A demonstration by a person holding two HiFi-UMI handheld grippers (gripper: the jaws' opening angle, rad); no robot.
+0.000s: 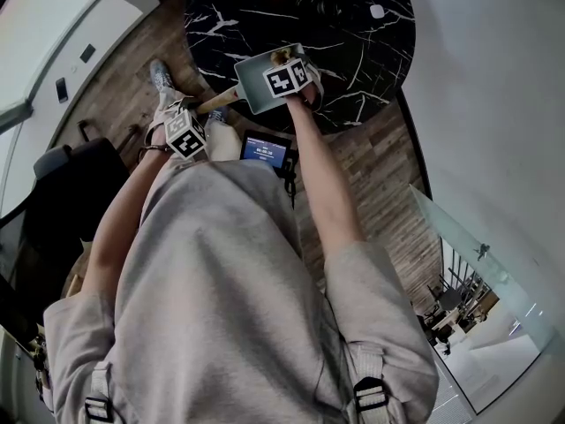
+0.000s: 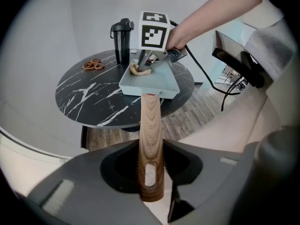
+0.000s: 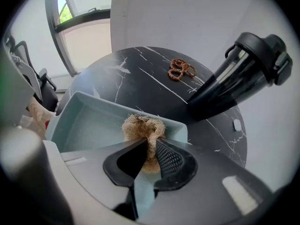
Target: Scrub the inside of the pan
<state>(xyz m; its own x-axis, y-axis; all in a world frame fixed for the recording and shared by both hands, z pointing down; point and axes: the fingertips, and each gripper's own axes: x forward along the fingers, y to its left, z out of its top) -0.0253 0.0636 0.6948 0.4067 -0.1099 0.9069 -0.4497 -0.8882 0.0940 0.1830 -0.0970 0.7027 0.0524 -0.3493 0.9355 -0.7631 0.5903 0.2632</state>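
Note:
A pale blue square pan [image 2: 149, 81] with a wooden handle [image 2: 151, 144] hovers over the edge of the black marble table [image 2: 93, 95]. My left gripper [image 2: 151, 172] is shut on the handle's end. In the head view the pan [image 1: 258, 79] shows beside my right gripper [image 1: 296, 69], with the left gripper [image 1: 181, 131] lower left. My right gripper [image 3: 149, 151] is shut on a tan fibre scrubber [image 3: 143, 130] that presses on the pan's floor [image 3: 86, 125] near its far wall. From the left gripper view the scrubber [image 2: 139, 70] lies in the pan under the right gripper [image 2: 145, 60].
A black lidded bottle [image 3: 243, 78] stands on the table behind the pan. A brown beaded loop [image 3: 180, 70] lies further back on the marble. A small tablet [image 1: 266, 154] hangs at the person's chest. Wooden floor surrounds the table; a dark chair [image 1: 62, 193] sits left.

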